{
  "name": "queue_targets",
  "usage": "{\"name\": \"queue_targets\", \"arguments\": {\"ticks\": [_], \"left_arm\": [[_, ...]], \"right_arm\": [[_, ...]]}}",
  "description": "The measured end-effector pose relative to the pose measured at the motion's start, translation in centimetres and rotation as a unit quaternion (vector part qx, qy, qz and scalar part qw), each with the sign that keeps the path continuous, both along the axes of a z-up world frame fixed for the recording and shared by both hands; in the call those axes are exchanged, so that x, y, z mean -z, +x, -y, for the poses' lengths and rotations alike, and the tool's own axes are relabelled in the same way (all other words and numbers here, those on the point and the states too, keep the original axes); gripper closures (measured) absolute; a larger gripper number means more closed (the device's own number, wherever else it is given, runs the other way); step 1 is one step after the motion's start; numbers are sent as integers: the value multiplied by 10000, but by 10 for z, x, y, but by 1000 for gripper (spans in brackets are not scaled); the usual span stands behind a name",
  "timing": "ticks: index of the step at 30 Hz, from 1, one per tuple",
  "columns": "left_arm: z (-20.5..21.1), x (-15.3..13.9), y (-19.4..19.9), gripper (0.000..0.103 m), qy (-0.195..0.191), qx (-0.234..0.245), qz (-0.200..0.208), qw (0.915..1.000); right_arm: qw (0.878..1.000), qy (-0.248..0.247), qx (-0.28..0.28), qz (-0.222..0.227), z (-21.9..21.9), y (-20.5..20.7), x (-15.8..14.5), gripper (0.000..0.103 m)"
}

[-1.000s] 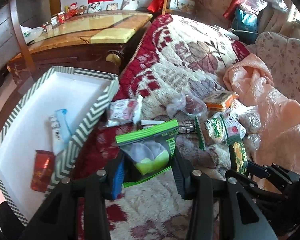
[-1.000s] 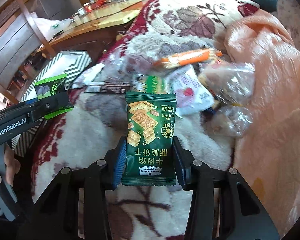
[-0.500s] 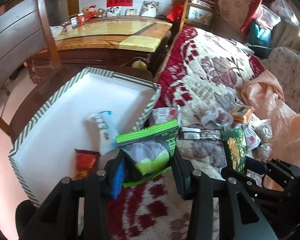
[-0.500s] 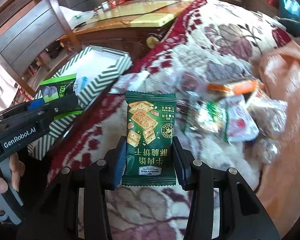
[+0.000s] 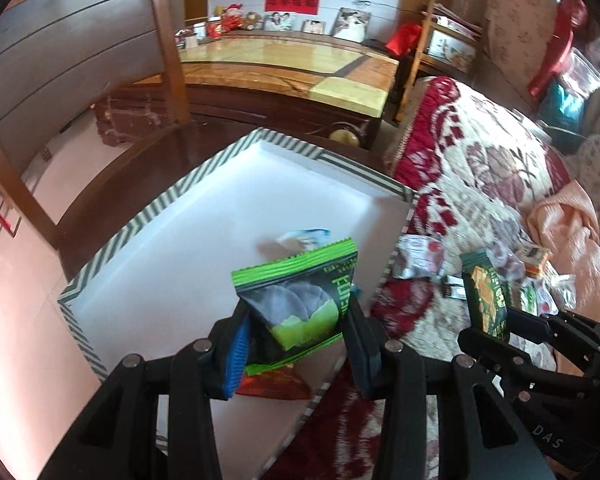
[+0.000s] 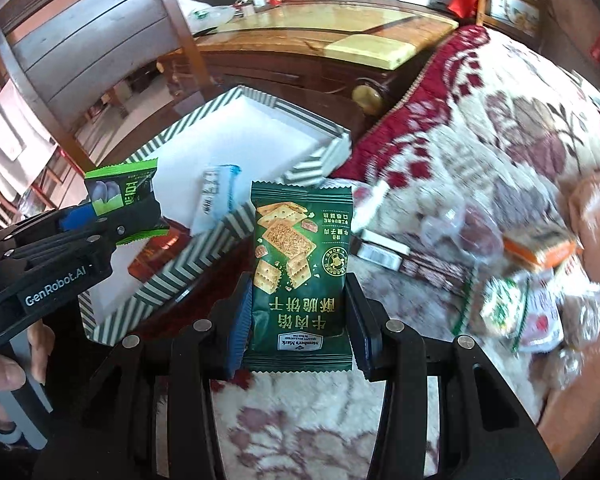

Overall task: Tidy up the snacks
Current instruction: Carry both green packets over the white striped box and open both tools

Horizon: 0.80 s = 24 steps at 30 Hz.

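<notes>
The left gripper (image 6: pixel 116 216) carries "GenRobot.AI" on its side. The dark green cracker packet (image 6: pixel 300 276) reads "Member's Mark" on a small label, seemingly upside down. The right gripper (image 5: pixel 496 320) shows "DAS".

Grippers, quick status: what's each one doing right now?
Left gripper: shut on the bright green snack packet, above the striped box.
Right gripper: shut on the dark green cracker packet.

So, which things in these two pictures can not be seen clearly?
- Red packet in the striped box: left wrist view, mostly hidden behind the lime-green packet.
- Snack pile on the blanket: right wrist view, motion-blurred; labels unreadable.
- Dark green cracker packet: left wrist view, print too small.
</notes>
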<state>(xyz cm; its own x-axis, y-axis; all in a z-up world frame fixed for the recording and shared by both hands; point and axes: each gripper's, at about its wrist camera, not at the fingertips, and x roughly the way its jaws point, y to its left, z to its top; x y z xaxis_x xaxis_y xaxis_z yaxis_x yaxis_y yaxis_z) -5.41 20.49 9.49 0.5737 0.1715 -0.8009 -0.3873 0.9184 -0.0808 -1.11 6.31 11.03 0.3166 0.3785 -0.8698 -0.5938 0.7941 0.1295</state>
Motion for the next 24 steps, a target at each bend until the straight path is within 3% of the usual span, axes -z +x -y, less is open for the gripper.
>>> {"name": "queue_targets", "arguments": {"ticks": [24], "left_arm": [[-67, 25, -4, 58, -55, -815, -142, 9966]], "right_arm": [[9973, -184, -712, -39, -91, 22, 8, 61]]}}
